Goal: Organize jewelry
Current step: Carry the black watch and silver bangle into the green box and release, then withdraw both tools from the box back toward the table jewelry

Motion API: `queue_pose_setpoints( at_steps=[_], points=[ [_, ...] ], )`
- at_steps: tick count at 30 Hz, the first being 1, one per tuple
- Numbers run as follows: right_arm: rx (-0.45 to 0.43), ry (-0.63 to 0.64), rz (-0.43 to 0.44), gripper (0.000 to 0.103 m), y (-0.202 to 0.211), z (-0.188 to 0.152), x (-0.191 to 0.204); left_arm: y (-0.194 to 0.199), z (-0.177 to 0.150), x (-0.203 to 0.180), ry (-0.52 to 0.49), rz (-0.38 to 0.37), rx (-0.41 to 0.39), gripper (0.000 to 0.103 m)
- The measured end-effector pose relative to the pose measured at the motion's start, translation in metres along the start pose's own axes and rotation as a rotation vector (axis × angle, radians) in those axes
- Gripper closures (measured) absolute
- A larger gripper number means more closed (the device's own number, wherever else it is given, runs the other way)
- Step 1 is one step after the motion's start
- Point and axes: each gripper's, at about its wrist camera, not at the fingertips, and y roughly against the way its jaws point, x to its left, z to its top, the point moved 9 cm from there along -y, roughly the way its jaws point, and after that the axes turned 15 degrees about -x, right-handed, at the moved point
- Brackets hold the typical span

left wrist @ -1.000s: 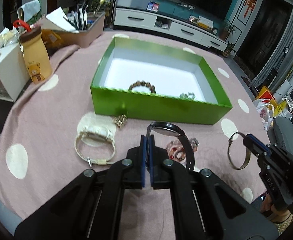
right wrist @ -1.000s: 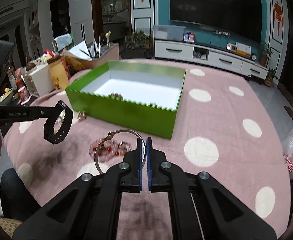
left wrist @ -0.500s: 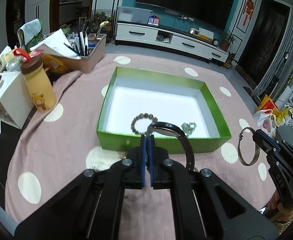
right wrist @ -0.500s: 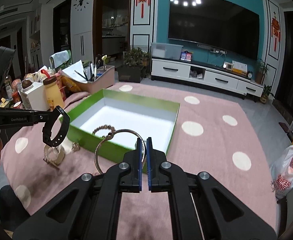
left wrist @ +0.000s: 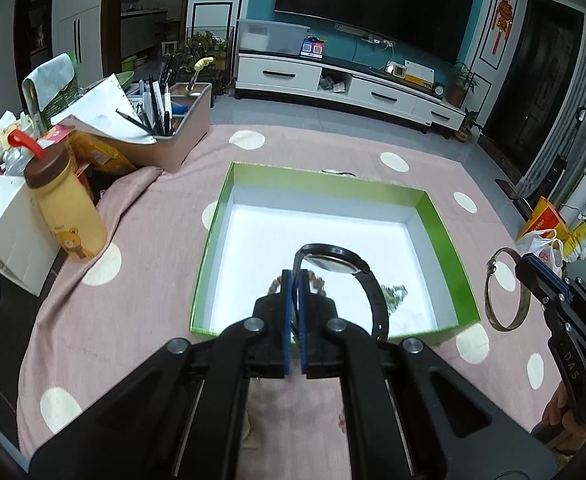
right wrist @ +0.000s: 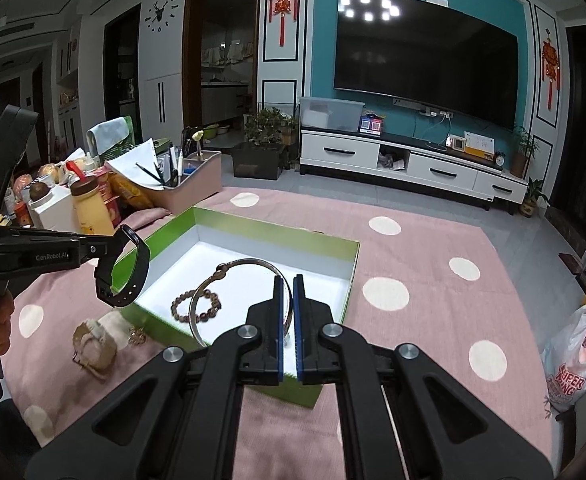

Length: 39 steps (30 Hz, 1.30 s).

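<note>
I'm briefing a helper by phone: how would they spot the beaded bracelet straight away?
Start at the shallow green cardboard box with the white inside on the pink polka-dot tablecloth. The brown wooden bead bracelet lies flat on its white floor, near the front wall. Unlike the plain silver metal bangle held above it, it is a ring of round beads.
</note>
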Motion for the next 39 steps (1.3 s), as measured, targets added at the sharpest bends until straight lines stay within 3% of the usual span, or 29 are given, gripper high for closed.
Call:
queue_pose_setpoints(
  at_steps=[11,32,35,38,39],
  points=[
    [0.020,-0.007,-0.006,0.100,-0.037,0.002,-0.007,-0.038,0.011,-0.005,-0.032,0.010,0.012,0.101],
    [0.158,-0.046,-0.020,0.099,-0.114,-0.035,-0.012,-0.116,0.012,-0.007,-0.016,0.037,0.081,0.100],
    [0.174,-0.058,-0.024,0.098,-0.121,-0.040,-0.012,-0.124,0.009,-0.007,-0.022,0.050,0.091,0.095],
    [0.174,-0.098,-0.031,0.083,-0.121,-0.041,-0.017,-0.129,0.007,-0.006,-0.025,0.065,0.098,0.088],
    [0.171,-0.104,-0.031,0.079,-0.119,-0.041,-0.019,-0.130,0.006,-0.005,-0.021,0.064,0.101,0.078]
  ],
)
